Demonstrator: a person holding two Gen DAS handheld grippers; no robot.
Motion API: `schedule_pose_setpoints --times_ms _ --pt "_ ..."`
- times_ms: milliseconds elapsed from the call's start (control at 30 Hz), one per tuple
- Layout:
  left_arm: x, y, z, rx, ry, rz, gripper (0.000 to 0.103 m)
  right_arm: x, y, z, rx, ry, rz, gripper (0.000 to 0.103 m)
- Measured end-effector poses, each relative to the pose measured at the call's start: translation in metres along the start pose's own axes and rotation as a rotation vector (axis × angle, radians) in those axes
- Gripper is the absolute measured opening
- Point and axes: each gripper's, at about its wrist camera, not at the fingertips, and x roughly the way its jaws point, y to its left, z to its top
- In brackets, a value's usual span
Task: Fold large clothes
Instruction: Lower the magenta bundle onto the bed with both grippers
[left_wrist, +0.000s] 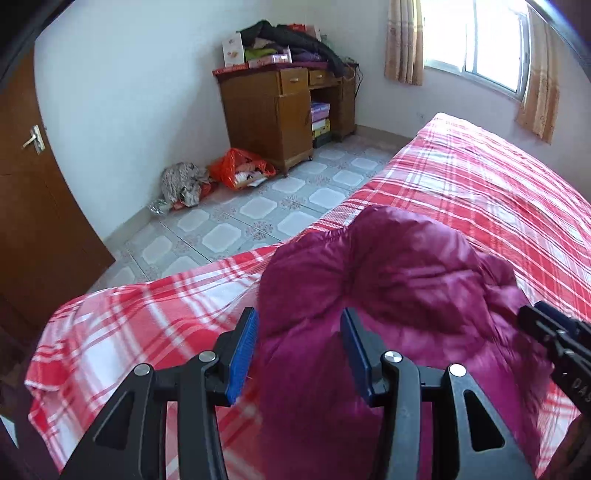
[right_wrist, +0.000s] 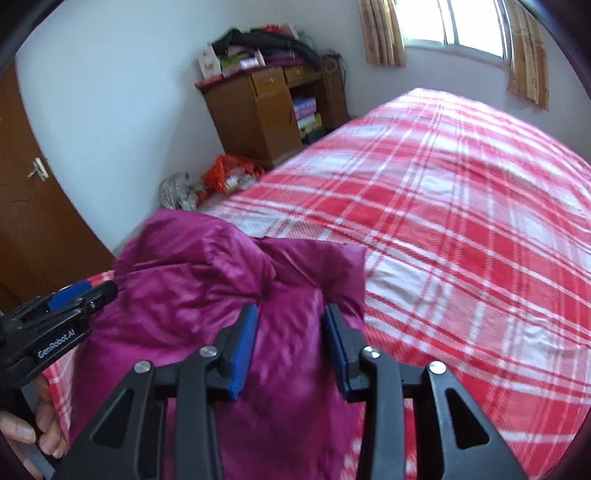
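Straddling magenta jacket (left_wrist: 388, 266) | left claw (left_wrist: 299, 325) parted | right claw (right_wrist: 290, 321) parted | orange bag (left_wrist: 240, 168) stuffed

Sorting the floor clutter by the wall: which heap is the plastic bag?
The orange bag, nearest the wooden cabinet; the grey patterned cloth heap lies beside it, toward the door.

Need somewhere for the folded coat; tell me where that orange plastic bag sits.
The orange plastic bag lies on the tiled floor against the far wall, between the wooden desk and a crumpled cloth bundle.
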Motion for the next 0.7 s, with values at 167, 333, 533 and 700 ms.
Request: schedule_pose_setpoints --times_ms 167,333,533,700 --pt "-0.057 -0.003 -0.046 0.039 -0.034 0.050 0.048 -0.064 0.015 -0.055 -0.022 -0.054 0.062 0.039" --pt "-0.075 -0.017 -0.093 0.043 -0.020 0.040 0.048 -0.065 0.031 -0.096 -0.064 0.027 0.060 0.039" --pt "-0.081 -0.027 -0.107 0.073 -0.042 0.091 0.048 -0.052 0.025 -0.112 0.016 0.070 0.078 0.040" --pt "-0.116 -0.019 -0.117 0.016 -0.087 0.049 0.048 -0.097 0.013 -0.117 0.118 -0.002 0.120 0.047"
